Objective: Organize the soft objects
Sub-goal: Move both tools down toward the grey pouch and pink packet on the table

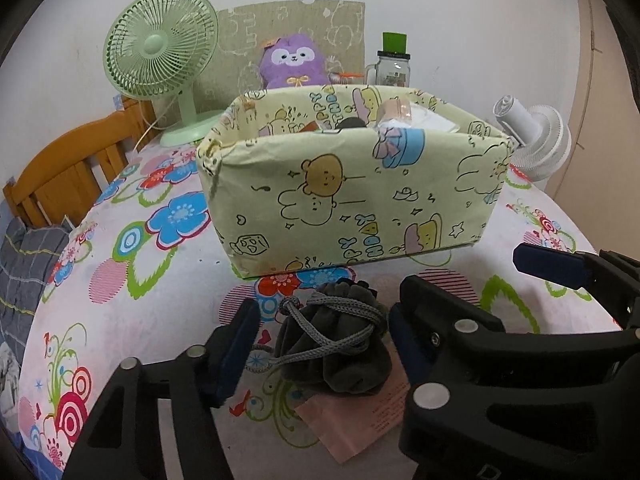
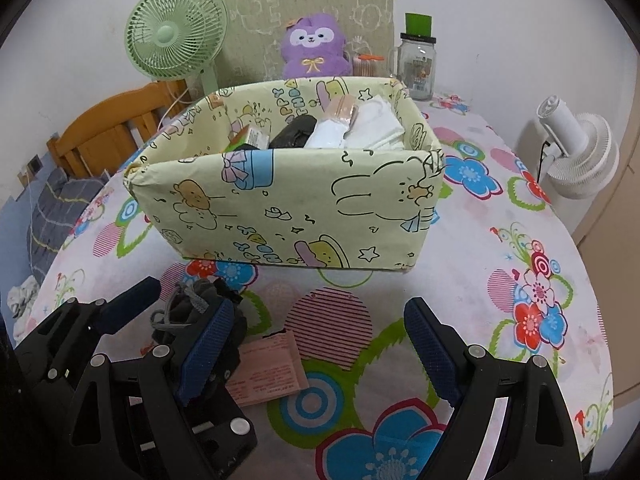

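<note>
Drawstring pouch (image 1: 336, 344), dark grey and soft, lies on the flower-printed worktop (image 1: 152, 280) in front of the patterned fabric box (image 1: 352, 200), partly on a pink paper slip (image 1: 360, 420). Left wrist view shows the whole pouch between the two fingers of the left tool (image 1: 324, 344); the right wrist view shows only its gathered neck and cord (image 2: 192, 304), the body being hidden behind the left tool's finger. Right wrist view alone looks down into the box, where white folded items (image 2: 368, 128) and a dark item (image 2: 296, 132) lie. Long axis of the pouch runs from the near body to the puckered neck, which points away toward the box; the grey cord (image 1: 340, 320) loops across its top. Left tool's fingers stand either side of the pouch, the left pad (image 1: 240, 352) a little apart from the fabric; whether the right pad touches cannot be told; the tool is partly closed and not yet clamped. Right tool (image 2: 320, 352) hangs released and wide over bare cloth, to the right of the pouch and the slip, with nothing between its fingers. Behind the box stand a green fan (image 1: 160, 56), a purple plush toy (image 1: 294, 60), a glass jar (image 1: 394, 66) and a white fan (image 1: 536, 136).
</note>
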